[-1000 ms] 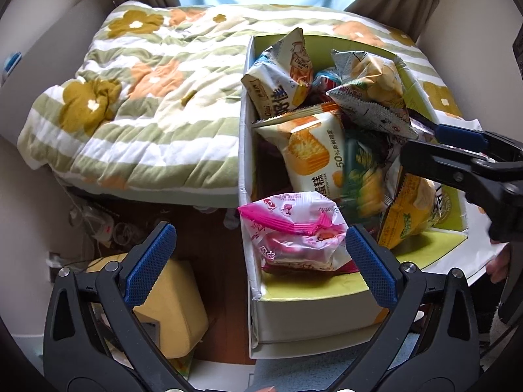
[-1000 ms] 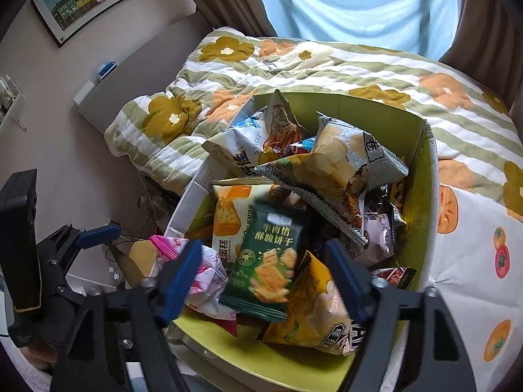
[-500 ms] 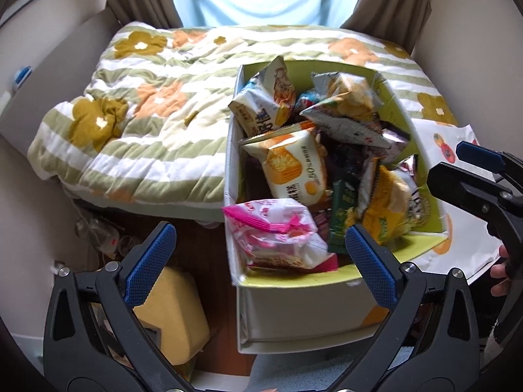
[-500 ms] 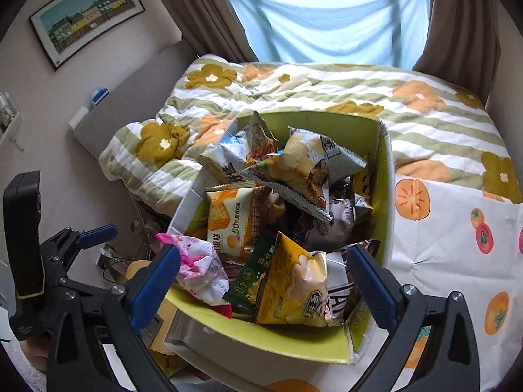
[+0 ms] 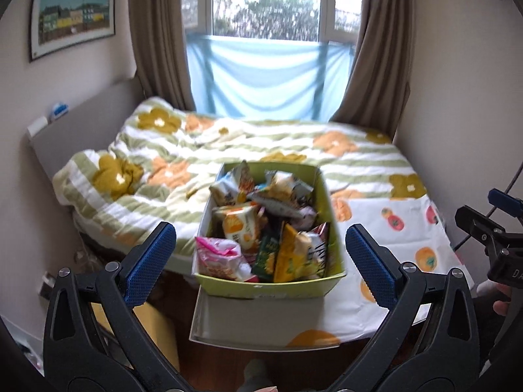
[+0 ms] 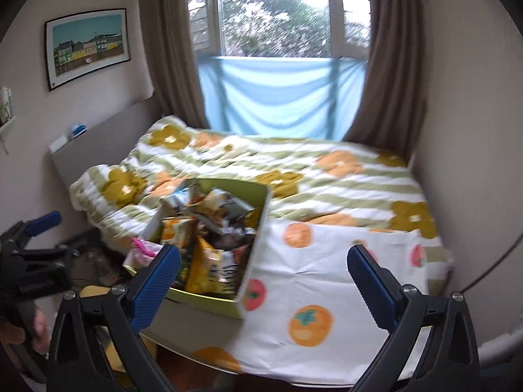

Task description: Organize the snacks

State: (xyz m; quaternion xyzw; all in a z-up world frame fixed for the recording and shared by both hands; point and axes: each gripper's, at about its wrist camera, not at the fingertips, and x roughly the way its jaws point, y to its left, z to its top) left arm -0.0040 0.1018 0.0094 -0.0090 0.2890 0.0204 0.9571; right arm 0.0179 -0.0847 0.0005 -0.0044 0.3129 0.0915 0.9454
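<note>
A green cardboard box (image 5: 261,289) full of snack bags stands at the near edge of the bed; it also shows in the right wrist view (image 6: 258,228). A pink bag (image 5: 219,256), a yellow bag (image 5: 287,258) and an orange-and-white bag (image 5: 240,223) lie on top. My left gripper (image 5: 260,261) is open and empty, well back from the box. My right gripper (image 6: 263,271) is open and empty, back from the box and to its right. Each gripper shows at the edge of the other's view.
The bed carries a flowered striped quilt (image 5: 228,143) and a white cloth with orange fruit prints (image 6: 327,277). A yellowish object (image 5: 157,326) sits on the floor left of the box. Walls stand close on both sides; a curtained window (image 5: 271,32) is behind.
Both grippers have pulled back and tilted up from close over the box. The box now looks small and the whole room shows. A green snack bag dropped into the box.
</note>
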